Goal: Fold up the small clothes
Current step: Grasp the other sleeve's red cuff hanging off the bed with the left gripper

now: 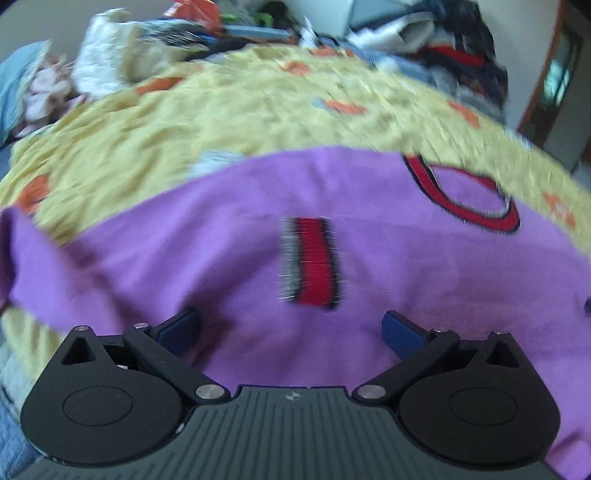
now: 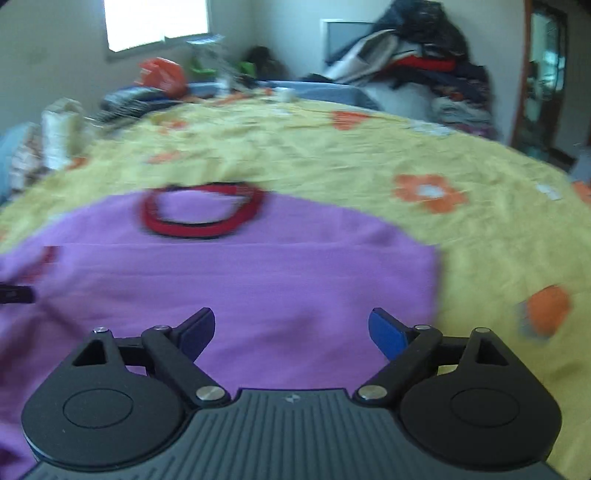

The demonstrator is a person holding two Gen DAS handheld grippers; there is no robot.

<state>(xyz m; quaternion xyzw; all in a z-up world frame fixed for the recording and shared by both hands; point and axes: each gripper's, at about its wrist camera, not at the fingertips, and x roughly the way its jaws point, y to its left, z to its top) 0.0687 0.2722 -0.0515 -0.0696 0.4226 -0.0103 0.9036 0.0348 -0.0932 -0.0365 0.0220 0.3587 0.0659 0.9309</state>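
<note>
Purple shirt [image 1: 221, 251] flat on the bed [image 2: 369, 147], nothing grabbed yet

Left hand-held gripper [image 1: 291, 330] and right hand-held gripper [image 2: 291, 328] both hover spread above it; a sloppy pinch could bunch both layers.

A bed covered by a pale yellow sheet printed with orange flowers [image 2: 332, 155] is seen across the middle of both views. Pale grey-white walls [image 2: 55, 48] are shown behind it. A bright rectangular window [image 2: 155, 22] is set in the far wall, and daylight is admitted through it. A tall heap of dark, red and grey clothing [image 2: 424, 70] is stacked at the far right of the bed, in front of a white-framed panel [image 2: 347, 35]. A brown wooden door frame [image 2: 521, 81] is visible at the right edge. An orange plastic bag [image 2: 162, 75] and a cream bundle of cloth [image 2: 61, 129] are placed along the far left side. Both views are blurred.
</note>
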